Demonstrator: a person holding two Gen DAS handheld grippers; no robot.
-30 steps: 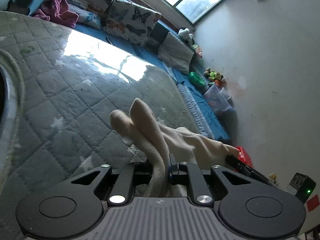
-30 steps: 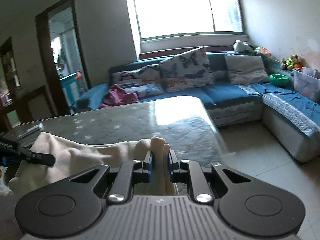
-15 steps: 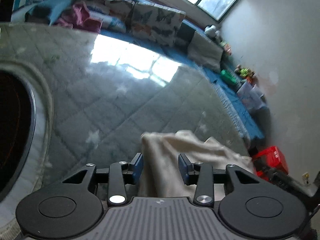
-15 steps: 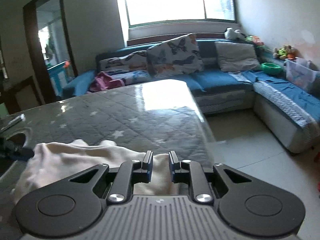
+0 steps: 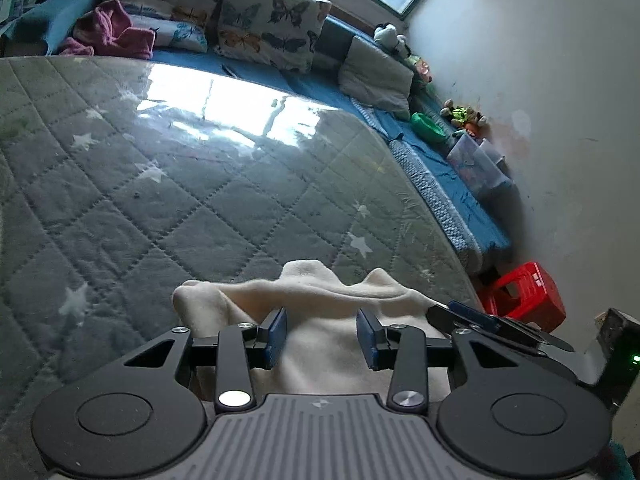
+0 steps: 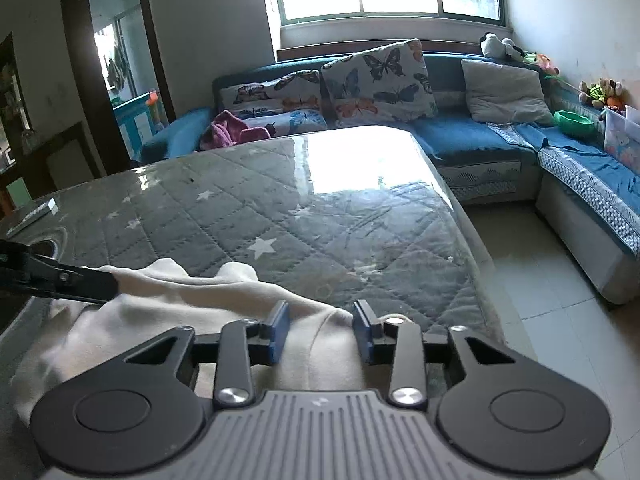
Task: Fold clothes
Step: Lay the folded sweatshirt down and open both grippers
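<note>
A cream, soft fleece garment (image 5: 324,320) lies in a low rumpled heap at the near edge of the grey quilted, star-patterned table top (image 5: 200,200), its far hem rising in two or three rounded lobes and a seam ridge running across the near part. The left gripper (image 5: 322,338) has just been opening; its blue pads stand apart with the cloth lying loose between them. The right gripper (image 6: 321,332) has likewise just been opening, cloth beneath its parted pads. A blue corner sofa (image 6: 480,140) with butterfly cushions stands beyond.
</note>
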